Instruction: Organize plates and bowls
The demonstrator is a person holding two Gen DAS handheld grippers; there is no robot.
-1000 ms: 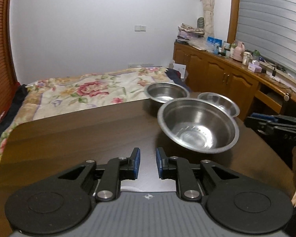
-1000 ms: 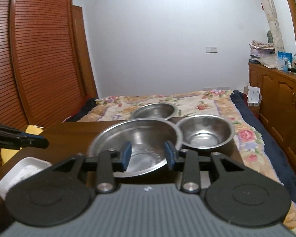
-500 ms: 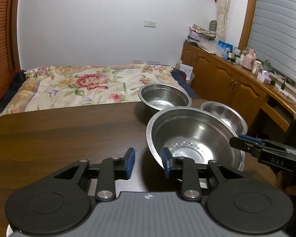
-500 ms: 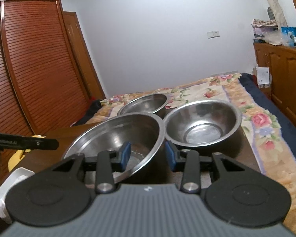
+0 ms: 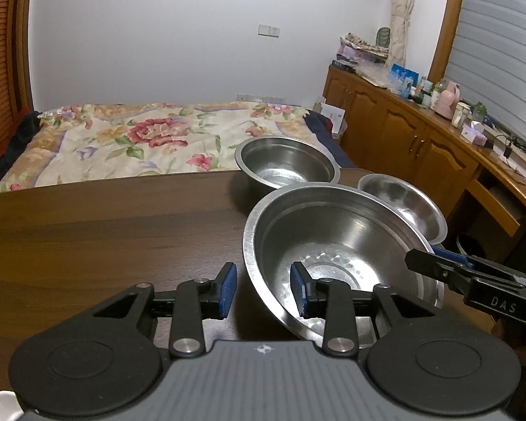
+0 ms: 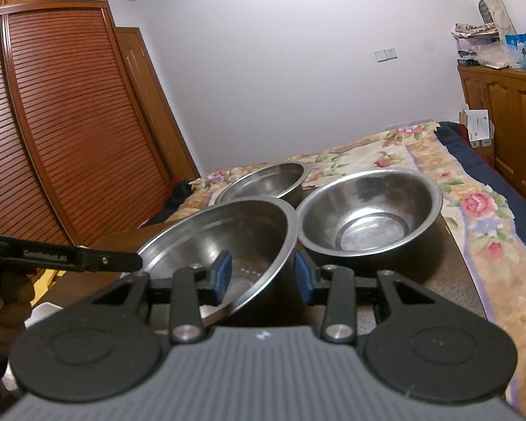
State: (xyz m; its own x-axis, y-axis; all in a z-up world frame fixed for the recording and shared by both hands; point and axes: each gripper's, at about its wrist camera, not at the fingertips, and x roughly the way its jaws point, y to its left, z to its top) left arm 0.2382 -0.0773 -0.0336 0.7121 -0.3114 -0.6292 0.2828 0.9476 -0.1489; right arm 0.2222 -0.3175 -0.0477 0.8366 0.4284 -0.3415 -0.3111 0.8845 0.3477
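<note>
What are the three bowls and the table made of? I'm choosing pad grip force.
The large bowl, deep bowl and small bowl look like thin stainless steel: bright, reflective, slightly scuffed inside. The table looks like dark wood or wood veneer, with visible grain and a smooth sheen.

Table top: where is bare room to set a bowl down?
The table is bare left of the large steel bowl, out to its far edge by the bed. The right end is crowded: large bowl, deep bowl and small bowl stand close together.
</note>
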